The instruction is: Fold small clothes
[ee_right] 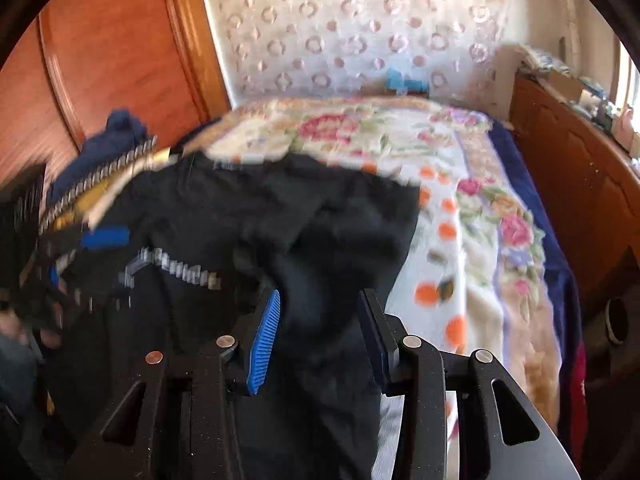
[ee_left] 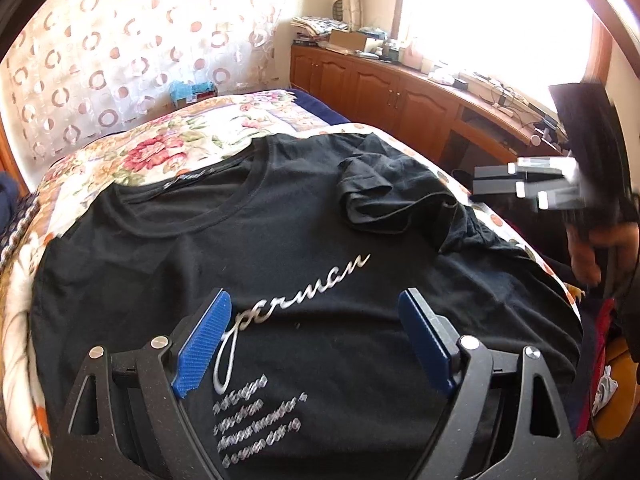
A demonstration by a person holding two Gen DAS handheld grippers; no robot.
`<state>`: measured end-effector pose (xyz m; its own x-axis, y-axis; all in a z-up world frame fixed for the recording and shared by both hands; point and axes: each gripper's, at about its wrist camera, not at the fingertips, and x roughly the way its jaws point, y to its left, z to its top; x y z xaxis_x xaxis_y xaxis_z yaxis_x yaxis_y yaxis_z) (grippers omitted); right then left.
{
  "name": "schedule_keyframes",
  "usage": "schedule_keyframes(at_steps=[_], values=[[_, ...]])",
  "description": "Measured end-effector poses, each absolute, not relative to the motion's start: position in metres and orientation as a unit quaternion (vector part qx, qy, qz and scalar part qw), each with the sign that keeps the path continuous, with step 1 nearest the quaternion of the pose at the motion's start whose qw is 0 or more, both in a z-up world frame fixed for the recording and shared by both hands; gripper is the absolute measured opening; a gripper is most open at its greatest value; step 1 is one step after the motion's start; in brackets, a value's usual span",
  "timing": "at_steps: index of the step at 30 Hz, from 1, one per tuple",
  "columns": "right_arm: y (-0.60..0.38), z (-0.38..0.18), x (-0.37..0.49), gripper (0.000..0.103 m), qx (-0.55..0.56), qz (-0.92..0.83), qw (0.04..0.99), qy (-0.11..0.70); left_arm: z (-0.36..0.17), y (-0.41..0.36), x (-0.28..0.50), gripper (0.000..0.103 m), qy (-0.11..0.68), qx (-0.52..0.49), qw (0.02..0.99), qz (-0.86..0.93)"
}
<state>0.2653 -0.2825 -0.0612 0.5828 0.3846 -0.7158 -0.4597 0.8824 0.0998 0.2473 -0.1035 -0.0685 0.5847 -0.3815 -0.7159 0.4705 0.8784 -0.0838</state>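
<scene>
Black T-shirt (ee_left: 256,248) lies front-up on the bed, filling the centre and lower half of the left wrist view. Silver script lettering (ee_left: 288,300) runs across the chest, with smaller silver lines of text below it at bottom centre. Round neckline sits at upper centre-left. One sleeve (ee_left: 384,196) is folded inward over the chest at centre right, bunched and creased; the shirt edge beyond it trails toward the right rim of the bed.

Left gripper (ee_left: 316,344) hovers over the lettering at bottom centre. Its jaws stand wide, blue pads well apart, nothing between them but the shirt surface underneath.

Right gripper (ee_right: 320,340) in its own view, lower centre: jaws partly apart, and black cloth (ee_right: 320,240) runs between the blue pads. The picture is blurred; cloth looks close to the left pad, but I cannot tell for sure whether either pad presses on it. In the left wrist view the right gripper (ee_left: 532,184) shows as a blurred grey shape at the right edge, with a hand (ee_left: 588,252) below it.

Floral bedspread (ee_left: 168,144) under the shirt, cream with red and pink flowers and orange spots. Dark blue clothing (ee_right: 116,136) at the left of the right wrist view. Patterned curtain (ee_left: 120,40) at upper left, wooden cabinets (ee_left: 380,92) under a bright window at upper right.
</scene>
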Motion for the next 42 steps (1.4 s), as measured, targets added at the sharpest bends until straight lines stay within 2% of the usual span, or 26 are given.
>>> schedule_keyframes(at_steps=[8, 10, 12, 14, 16, 21, 26, 28, 30, 33, 35, 36, 37, 39, 42], values=[[-0.260, -0.088, 0.260, 0.041, -0.088, 0.260, 0.869, 0.411, -0.062, -0.124, 0.277, 0.086, 0.389, 0.074, 0.887, -0.237], [-0.255, -0.089, 0.259, 0.030, -0.124, 0.251, 0.869, 0.408, -0.062, -0.125, 0.282, 0.086, 0.389, 0.078, 0.888, -0.234], [-0.255, -0.089, 0.258, 0.025, -0.137, 0.255, 0.867, 0.405, -0.062, -0.128, 0.286, 0.086, 0.390, 0.080, 0.887, -0.232], [-0.261, -0.087, 0.261, 0.008, -0.130, 0.258, 0.866, 0.409, -0.062, -0.131, 0.292, 0.086, 0.390, 0.081, 0.887, -0.231], [-0.268, -0.085, 0.262, 0.004, -0.131, 0.261, 0.865, 0.408, -0.061, -0.137, 0.299, 0.086, 0.391, 0.078, 0.886, -0.237], [-0.287, -0.073, 0.248, 0.004, -0.110, 0.275, 0.870, 0.394, -0.060, -0.150, 0.315, 0.085, 0.393, 0.076, 0.882, -0.249], [-0.311, -0.067, 0.236, 0.004, -0.087, 0.266, 0.876, 0.393, -0.066, -0.168, 0.333, 0.076, 0.402, 0.077, 0.871, -0.273], [-0.312, -0.070, 0.237, 0.004, -0.082, 0.262, 0.877, 0.395, -0.073, -0.179, 0.339, 0.067, 0.414, 0.083, 0.861, -0.284], [-0.312, -0.071, 0.237, 0.009, -0.070, 0.265, 0.877, 0.395, -0.079, -0.188, 0.342, 0.063, 0.425, 0.087, 0.851, -0.297], [-0.314, -0.070, 0.237, 0.030, -0.061, 0.252, 0.886, 0.384, -0.086, -0.202, 0.341, 0.057, 0.429, 0.107, 0.844, -0.303], [-0.316, -0.073, 0.238, 0.049, -0.051, 0.246, 0.893, 0.373, -0.090, -0.206, 0.343, 0.045, 0.433, 0.117, 0.842, -0.299], [-0.316, -0.075, 0.238, 0.052, -0.046, 0.241, 0.895, 0.372, -0.092, -0.206, 0.345, 0.032, 0.435, 0.121, 0.842, -0.294], [-0.315, -0.079, 0.239, 0.053, -0.042, 0.236, 0.896, 0.374, -0.092, -0.206, 0.345, 0.025, 0.432, 0.125, 0.846, -0.288], [-0.312, -0.090, 0.242, 0.053, -0.045, 0.228, 0.891, 0.389, -0.084, -0.197, 0.344, 0.019, 0.411, 0.123, 0.861, -0.273], [-0.308, -0.098, 0.242, 0.054, -0.053, 0.222, 0.890, 0.394, -0.069, -0.169, 0.345, 0.019, 0.393, 0.094, 0.886, -0.228]])
